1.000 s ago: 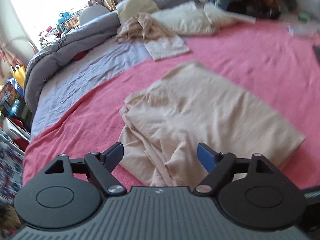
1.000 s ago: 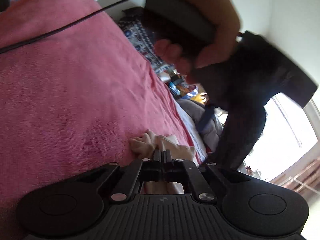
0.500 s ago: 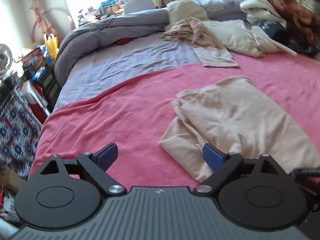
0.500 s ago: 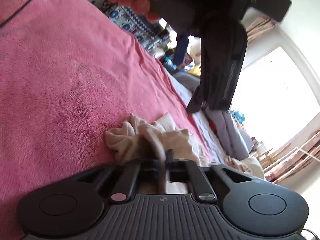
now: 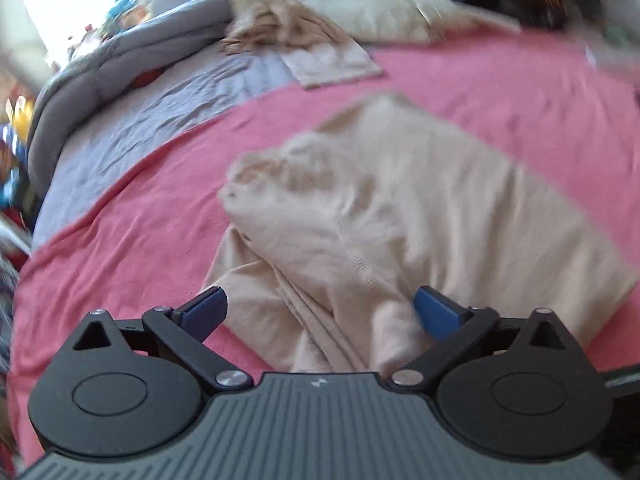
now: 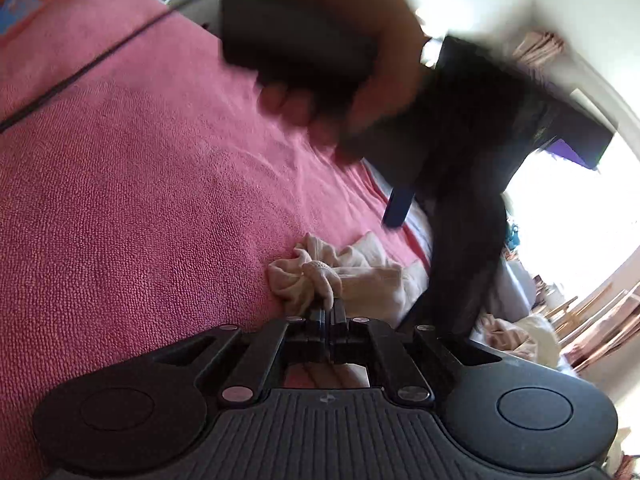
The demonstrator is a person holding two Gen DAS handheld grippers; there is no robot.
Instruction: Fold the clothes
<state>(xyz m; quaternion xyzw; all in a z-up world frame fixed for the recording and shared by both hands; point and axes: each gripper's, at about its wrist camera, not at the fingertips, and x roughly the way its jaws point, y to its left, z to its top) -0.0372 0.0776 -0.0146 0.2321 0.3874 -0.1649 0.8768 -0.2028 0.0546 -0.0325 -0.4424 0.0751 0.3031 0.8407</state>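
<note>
Beige garment [image 5: 400,208] lengthwise toward far-right

This is a bedroom in a lived-in home. A wide bed fills both views, spread with a pink terry blanket [image 5: 500,92] over a lilac sheet [image 5: 160,120], with a grey quilted duvet [image 5: 120,64] rolled along its far edge. Loose clothes and linens [image 5: 360,16] lie heaped near the head of the bed (too blurred to sort). Bright daylight pours through a large window [image 6: 568,216], and household clutter [image 5: 16,128] crowds the floor beside the bed.
</note>
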